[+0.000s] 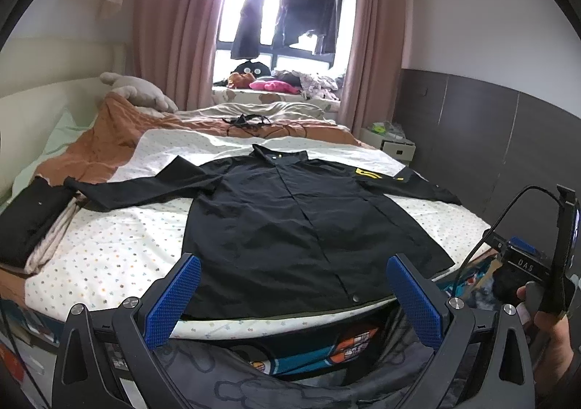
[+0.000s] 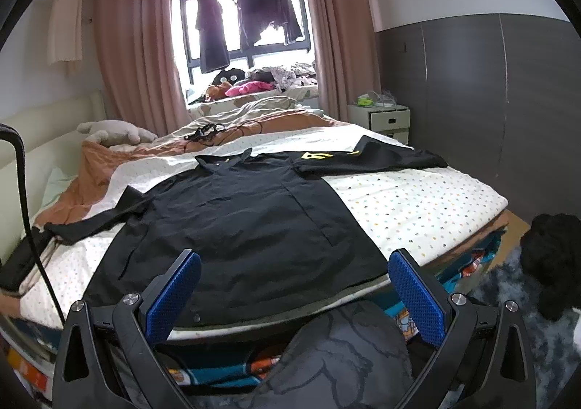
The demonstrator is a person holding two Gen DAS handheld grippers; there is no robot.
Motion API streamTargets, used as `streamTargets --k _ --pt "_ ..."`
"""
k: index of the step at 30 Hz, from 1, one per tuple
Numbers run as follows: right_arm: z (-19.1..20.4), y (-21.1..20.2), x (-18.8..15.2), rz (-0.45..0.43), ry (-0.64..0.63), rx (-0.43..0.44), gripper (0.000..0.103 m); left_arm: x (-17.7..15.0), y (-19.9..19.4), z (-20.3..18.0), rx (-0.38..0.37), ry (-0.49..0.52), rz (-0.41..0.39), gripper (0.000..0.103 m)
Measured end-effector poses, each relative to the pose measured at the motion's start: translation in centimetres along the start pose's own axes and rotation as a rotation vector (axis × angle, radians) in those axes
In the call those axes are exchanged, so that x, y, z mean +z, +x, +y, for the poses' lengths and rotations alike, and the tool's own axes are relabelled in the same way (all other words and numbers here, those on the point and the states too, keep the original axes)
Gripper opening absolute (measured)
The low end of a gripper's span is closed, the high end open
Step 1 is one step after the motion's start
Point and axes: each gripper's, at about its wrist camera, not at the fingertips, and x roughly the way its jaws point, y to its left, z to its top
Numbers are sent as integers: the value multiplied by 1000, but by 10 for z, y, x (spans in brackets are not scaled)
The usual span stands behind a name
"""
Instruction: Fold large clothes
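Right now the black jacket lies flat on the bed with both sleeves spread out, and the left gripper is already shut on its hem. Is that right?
Not quite. The left gripper is open and holds nothing, its blue pads apart above the hem, as the left wrist view shows. The rest stands: the black jacket lies flat on the bed with both sleeves spread out.

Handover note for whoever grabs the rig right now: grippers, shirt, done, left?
Left gripper: open, empty, held near the hem.
Right gripper: open, empty, also at the hem side.
Black shirt lies flat, front up, on the dotted sheet, collar toward the window, both sleeves spread out, the yellow patch on its far-right sleeve.
Done: shirt is laid out; a folded dark pile sits at the bed's left edge.
Left: every fold. Likely start with the sleeves.
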Motion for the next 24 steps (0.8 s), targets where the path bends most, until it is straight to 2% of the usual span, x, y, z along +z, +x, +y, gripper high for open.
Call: streamTargets --k 13,24 --pt "14 48 15 21 8 44 103 12 26 36 61 -82 18 102" --pt "32 97 38 32 7 88 103 35 60 74 161 -130 31 102"
